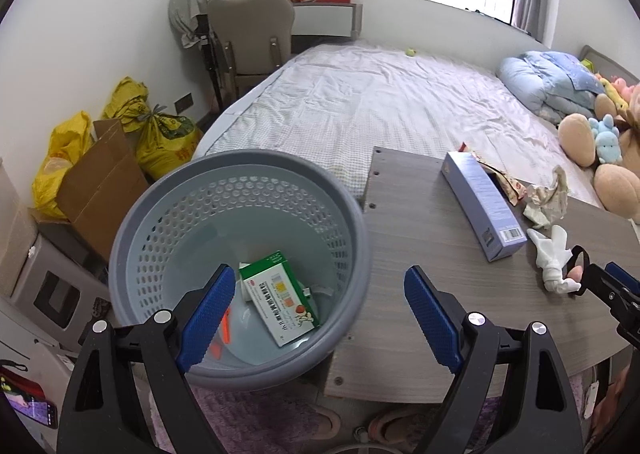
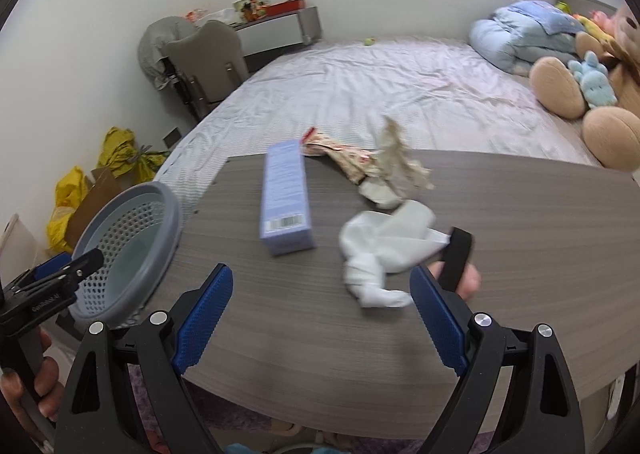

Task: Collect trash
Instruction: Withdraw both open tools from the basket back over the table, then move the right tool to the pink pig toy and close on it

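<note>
A grey perforated trash basket [image 1: 160, 210] stands at the left end of the grey wooden table [image 1: 408, 254]; a green-and-white box [image 1: 280, 296] lies inside it. My left gripper [image 1: 320, 318] is open and empty, over the basket's right rim. On the table lie a long lilac box [image 2: 285, 198], a white crumpled tissue [image 2: 380, 254], a beige crumpled paper [image 2: 396, 162] and a patterned wrapper [image 2: 344, 158]. My right gripper [image 2: 320, 326] is open and empty, low over the table just in front of the white tissue. The basket also shows in the right wrist view [image 2: 128, 242].
A bed [image 1: 380, 102] with a blue duvet and plush toys [image 1: 600, 158] lies behind the table. A chair [image 1: 252, 38], yellow bags [image 1: 160, 134] and a cardboard box [image 1: 100, 182] stand at the left. A purple rug lies under the table's near edge.
</note>
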{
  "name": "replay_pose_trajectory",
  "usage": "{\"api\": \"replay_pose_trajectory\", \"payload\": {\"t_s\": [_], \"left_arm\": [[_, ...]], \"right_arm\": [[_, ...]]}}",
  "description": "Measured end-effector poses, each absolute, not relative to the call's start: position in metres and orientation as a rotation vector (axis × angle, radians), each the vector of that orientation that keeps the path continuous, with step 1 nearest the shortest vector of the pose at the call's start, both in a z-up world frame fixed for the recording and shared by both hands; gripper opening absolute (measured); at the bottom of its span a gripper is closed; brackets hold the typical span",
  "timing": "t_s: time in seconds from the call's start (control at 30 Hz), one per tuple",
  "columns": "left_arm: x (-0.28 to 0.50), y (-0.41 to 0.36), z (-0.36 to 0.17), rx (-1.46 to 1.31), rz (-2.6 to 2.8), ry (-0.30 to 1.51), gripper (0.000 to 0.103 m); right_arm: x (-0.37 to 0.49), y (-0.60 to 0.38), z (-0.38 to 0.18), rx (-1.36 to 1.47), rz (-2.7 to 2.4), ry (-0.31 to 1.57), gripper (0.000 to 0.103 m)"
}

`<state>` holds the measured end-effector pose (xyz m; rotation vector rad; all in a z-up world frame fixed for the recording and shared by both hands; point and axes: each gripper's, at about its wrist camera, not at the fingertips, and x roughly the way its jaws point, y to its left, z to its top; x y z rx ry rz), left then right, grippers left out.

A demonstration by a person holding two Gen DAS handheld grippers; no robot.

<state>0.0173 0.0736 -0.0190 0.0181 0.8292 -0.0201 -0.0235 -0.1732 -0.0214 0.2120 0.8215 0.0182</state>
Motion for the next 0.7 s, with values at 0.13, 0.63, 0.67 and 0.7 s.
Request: {"api": "replay_pose_trajectory", "payload": {"t_s": [0.13, 0.63, 0.67, 0.7], "left_arm": [[0.021, 0.055, -0.016, 0.039, -0.051, 0.834, 0.085], [0.03, -0.002, -0.024, 0.109, -0.168, 0.854, 0.085], [0.031, -0.005, -0.025, 0.11, -0.174, 0.855, 0.085], [0.033, -0.009, -0.026, 0.111, -0.18, 0.855, 0.085]], "right_arm": [[-0.028, -0.199, -0.028, 0.234, -0.031, 0.827, 0.086], [-0.033, -0.251, -0.062, 0.289, -0.165, 0.868, 0.086], [-0.033, -0.253, -0.064, 0.289, -0.173, 0.867, 0.086], [-0.033, -0.255, -0.065, 0.29, -0.177, 0.866, 0.086]]}}
